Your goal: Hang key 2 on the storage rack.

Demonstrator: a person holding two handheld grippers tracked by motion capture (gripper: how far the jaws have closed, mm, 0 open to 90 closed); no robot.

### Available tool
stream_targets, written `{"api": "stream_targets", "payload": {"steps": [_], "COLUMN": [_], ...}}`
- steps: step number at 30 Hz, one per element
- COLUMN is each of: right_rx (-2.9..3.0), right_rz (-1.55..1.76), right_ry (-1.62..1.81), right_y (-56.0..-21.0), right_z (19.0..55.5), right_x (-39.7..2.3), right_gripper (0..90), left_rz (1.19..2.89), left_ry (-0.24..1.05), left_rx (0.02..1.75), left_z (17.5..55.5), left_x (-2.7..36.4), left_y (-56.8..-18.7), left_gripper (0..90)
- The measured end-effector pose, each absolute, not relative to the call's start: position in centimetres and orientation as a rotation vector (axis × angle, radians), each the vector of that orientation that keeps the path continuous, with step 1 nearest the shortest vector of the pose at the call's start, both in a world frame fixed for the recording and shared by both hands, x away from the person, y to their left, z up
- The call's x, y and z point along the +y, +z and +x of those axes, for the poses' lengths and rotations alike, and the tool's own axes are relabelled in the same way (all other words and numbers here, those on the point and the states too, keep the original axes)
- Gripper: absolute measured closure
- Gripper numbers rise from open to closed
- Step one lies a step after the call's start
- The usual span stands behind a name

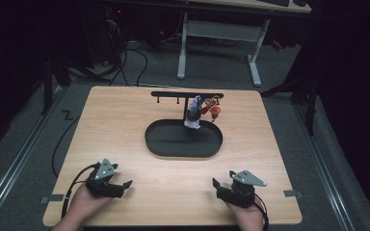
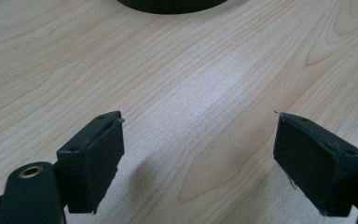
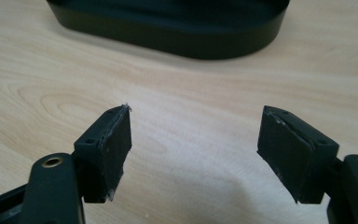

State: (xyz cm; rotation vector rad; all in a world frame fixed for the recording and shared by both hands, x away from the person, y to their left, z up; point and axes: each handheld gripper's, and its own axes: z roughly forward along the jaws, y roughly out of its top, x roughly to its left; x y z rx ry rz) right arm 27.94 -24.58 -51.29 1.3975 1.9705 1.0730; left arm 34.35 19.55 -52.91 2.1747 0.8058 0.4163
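Nearest the camera, at the table's (image 1: 139,115) front edge: left gripper (image 1: 125,185) and right gripper (image 1: 216,185), each gaping wide over bare wood with nothing between the jaws, the holding forearms cut off by the bottom of the high view. Beyond, mid-table and well apart from both: a black oval tray (image 1: 173,147), its near wall alone caught in the right gripper view and a sliver of rim in the left gripper view. Farther back, on a black hook rack (image 1: 185,94) rising from the tray's far side: small hanging charms (image 1: 200,111), grey, white and red, too small to make out.
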Motion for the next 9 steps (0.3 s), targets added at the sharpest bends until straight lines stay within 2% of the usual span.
{"api": "stream_targets", "payload": {"steps": [9], "right_rx": [1.97], "right_rz": [1.444], "right_ry": [1.093], "right_y": [-51.93], "right_z": [27.78], "right_x": [-25.39], "right_gripper": [25.0], "left_rz": [2.179], "left_ry": [0.42], "left_rx": [0.801], "left_z": [34.2], "left_x": [19.25], "left_y": [-52.85], "left_gripper": [16.4]}}
